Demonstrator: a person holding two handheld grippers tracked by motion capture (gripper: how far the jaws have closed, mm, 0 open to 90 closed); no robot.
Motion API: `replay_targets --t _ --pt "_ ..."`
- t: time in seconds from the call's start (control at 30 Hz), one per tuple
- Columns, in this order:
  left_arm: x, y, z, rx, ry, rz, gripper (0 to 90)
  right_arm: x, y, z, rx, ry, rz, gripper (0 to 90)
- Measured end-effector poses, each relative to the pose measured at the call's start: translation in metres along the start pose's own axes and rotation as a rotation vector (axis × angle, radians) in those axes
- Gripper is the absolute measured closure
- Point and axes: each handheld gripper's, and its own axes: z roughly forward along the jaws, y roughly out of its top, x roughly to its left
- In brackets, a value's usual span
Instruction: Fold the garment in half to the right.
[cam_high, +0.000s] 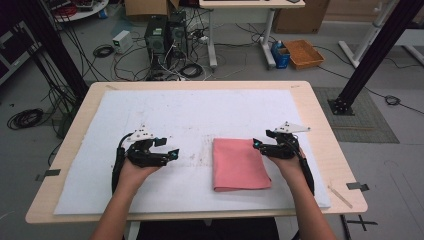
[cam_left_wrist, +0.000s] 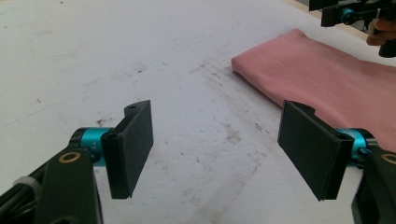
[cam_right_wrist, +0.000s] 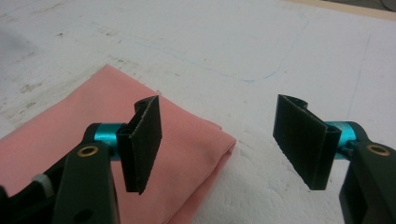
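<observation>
A folded pink cloth lies flat on the white mat, right of the table's middle. My left gripper hovers low over the bare mat to the left of the cloth, open, pointing toward it. In the left gripper view the wide-apart jaws of that gripper frame stained mat, with the cloth beyond at the right. My right gripper is at the cloth's far right corner, open. In the right gripper view that gripper has nothing pressed between its pads; the cloth's corner lies beneath the left jaw.
The mat covers most of a light wooden table. On the floor beyond it stand computer towers, tangled cables, a blue box and an orange tray. Black frame posts rise at both sides.
</observation>
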Motion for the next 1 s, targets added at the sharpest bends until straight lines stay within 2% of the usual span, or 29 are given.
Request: replay_targets --t 0.23,0.4,0.53,0.63,1.0 --pt "0.006 -0.002 -0.009 0.011 0.023 0.024 22.8 -0.006 0.002 0.0 0.006 0.007 0.029 25.7" --pt "0.007 -0.006 -0.011 0.035 0.03 0.045 21.8 -0.008 0.009 0.0 -0.004 0.006 0.023 24.2" --pt "0.007 -0.008 -0.012 0.06 0.045 0.07 21.0 -0.009 0.009 0.005 0.02 0.004 0.018 24.0" --pt "0.007 -0.011 -0.012 0.059 0.042 0.058 21.0 -0.008 0.008 0.006 0.028 0.004 0.011 23.8" --pt "0.006 -0.012 -0.009 0.076 0.044 0.056 21.0 -0.011 0.004 0.007 0.043 -0.001 0.032 23.8"
